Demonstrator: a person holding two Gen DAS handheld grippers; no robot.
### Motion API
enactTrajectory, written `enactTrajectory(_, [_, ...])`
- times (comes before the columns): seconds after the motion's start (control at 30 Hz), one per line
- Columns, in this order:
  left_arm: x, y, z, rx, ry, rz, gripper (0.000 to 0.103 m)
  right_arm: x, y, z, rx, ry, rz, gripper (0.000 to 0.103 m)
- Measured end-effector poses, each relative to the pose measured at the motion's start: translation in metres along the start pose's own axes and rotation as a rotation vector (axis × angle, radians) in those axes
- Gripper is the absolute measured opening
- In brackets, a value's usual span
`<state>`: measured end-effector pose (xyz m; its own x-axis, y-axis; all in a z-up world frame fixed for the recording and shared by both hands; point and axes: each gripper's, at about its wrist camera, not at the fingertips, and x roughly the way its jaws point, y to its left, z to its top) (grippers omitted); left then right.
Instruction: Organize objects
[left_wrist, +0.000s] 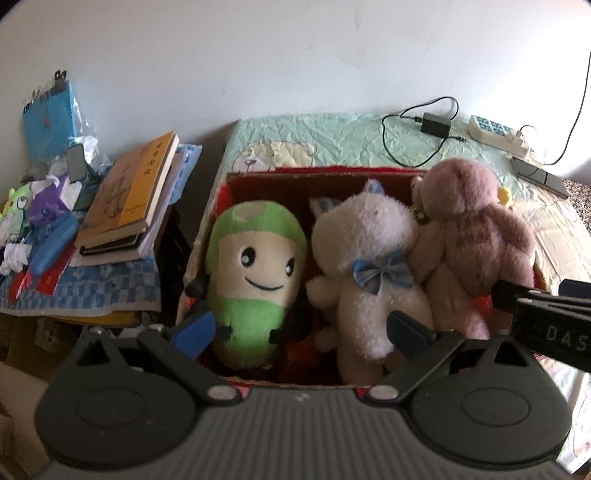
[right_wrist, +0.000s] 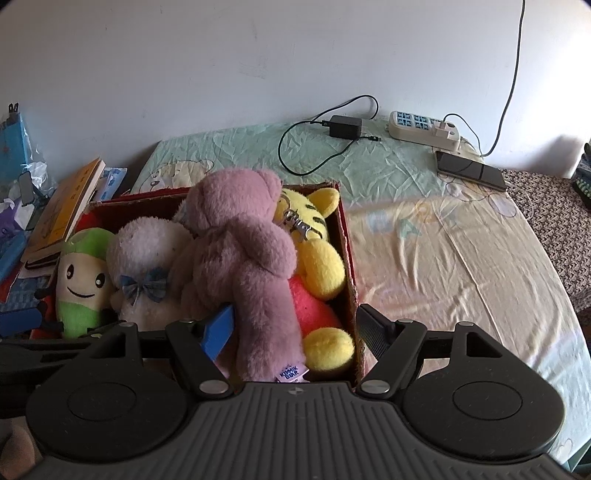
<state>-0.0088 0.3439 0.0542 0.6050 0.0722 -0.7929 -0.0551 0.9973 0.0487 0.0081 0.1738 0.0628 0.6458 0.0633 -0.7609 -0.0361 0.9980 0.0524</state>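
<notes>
Since four plush toys stood packed side by side, the red cardboard box (right_wrist: 347, 240) propped them upright. Left gripper (left_wrist: 299, 328) and right gripper (right_wrist: 295, 328) gaped wide, holding nothing: green mushroom plush (left_wrist: 255, 280), white bow-tied plush (left_wrist: 369, 273), pink teddy bear (right_wrist: 240, 251), yellow tiger plush (right_wrist: 314, 236).

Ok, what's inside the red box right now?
The red box holds four plush toys in a row: a green one, a white one with a blue bow, a pink bear and a yellow tiger. The box floor beneath them is mostly covered.

Left hand-held gripper (left_wrist: 299, 328) and right hand-held gripper (right_wrist: 295, 328) both spread wide, side by side.
</notes>
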Motion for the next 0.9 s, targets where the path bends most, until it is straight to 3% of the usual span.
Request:
enactTrajectory(0.4, [-0.014,-0.005,0.003,0.032,-0.056,0.004,0.099,-0.009,-0.001,0.002,-0.006,-0.026,-0.001,0.076])
enactTrajectory(0.9, [-0.008,-0.006,-0.005,0.02,-0.027,0.025,0.099,-0.007,-0.003,-0.005,0.02,-0.002,0.007,0.077])
